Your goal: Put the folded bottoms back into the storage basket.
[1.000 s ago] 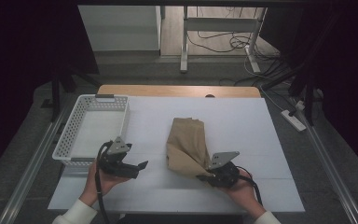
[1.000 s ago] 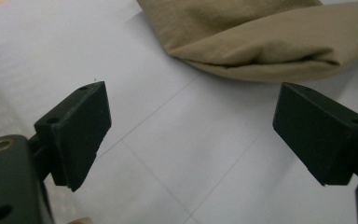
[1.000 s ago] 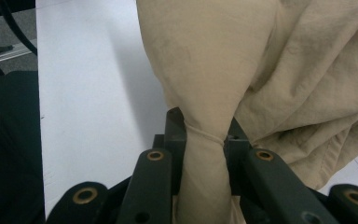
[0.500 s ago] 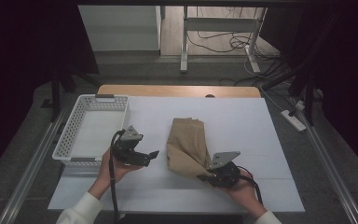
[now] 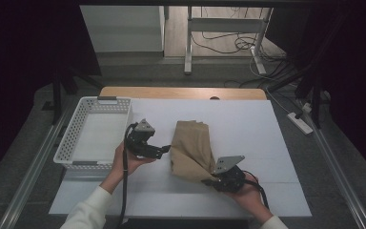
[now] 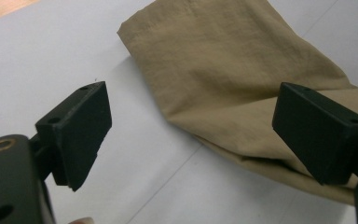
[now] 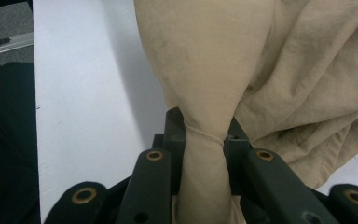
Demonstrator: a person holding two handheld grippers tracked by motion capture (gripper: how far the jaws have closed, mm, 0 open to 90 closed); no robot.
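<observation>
Anchoring the tan cloth (image 5: 193, 148) for a second grip.
My right gripper (image 5: 215, 180) pinches its corner; my left gripper (image 5: 166, 150), jaws spread, nears the opposite edge.

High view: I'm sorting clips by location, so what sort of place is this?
Probably a lab or workshop recording station, not a home: a white-topped table bearing only a tan cloth and a white basket, dark screens at both sides, and cables and a power strip on the floor.

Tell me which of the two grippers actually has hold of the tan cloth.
The right gripper, at the cloth's near corner: its jaws are shut on a bunched fold. The left gripper stands open beside the cloth's left edge, pads clear of the fabric.
</observation>
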